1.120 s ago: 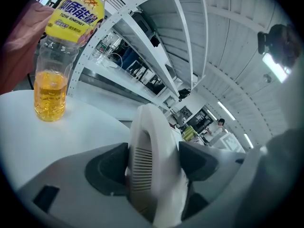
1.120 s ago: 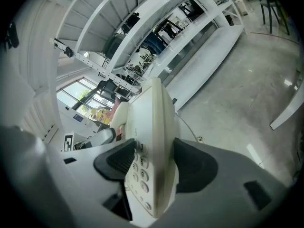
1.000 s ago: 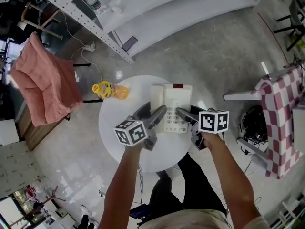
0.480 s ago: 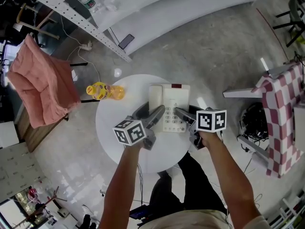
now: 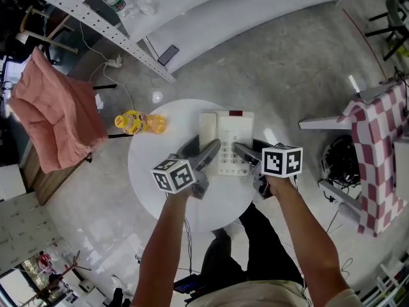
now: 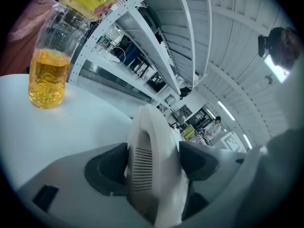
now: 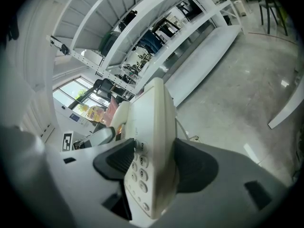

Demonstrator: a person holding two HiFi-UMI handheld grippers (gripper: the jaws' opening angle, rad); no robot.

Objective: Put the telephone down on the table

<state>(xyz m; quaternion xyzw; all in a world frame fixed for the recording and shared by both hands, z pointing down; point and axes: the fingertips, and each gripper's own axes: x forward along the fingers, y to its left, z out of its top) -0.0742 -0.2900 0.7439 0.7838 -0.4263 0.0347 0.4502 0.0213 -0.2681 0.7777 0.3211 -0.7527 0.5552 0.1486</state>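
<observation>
There is one round white table (image 5: 160, 178) with a smooth, shiny top, in the middle of the head view. Over its far side is one telephone (image 5: 233, 133). It is white, hard plastic, shaped like a flat box, with a small dark red strip at its far edge. Whether it rests on the table or is just above it cannot be told. There are two grippers, both grey with dark pads. The left gripper (image 5: 204, 153) is closed on the handset (image 6: 152, 175), the long rounded white part with thin slots in its end, which sits tight between the two pads. The right gripper (image 5: 245, 153) is closed on the right edge of the telephone, one pad on the side with the round keys (image 7: 137, 172) and one pad on the back. Each gripper has one cube (image 5: 174, 174) with black and white squares on it, so there are two cubes. One bottle (image 6: 50, 65) stands on the left part of the table, apart from the telephone. It is clear plastic with bumpy sides, a yellow label and orange-yellow drink in the bottom. On the left of the head view one soft pink cloth (image 5: 54, 117) hangs in folds. On the right, one red and white checked cloth (image 5: 377, 152) hangs down. Long white shelves (image 5: 211, 11) run across the top.
</observation>
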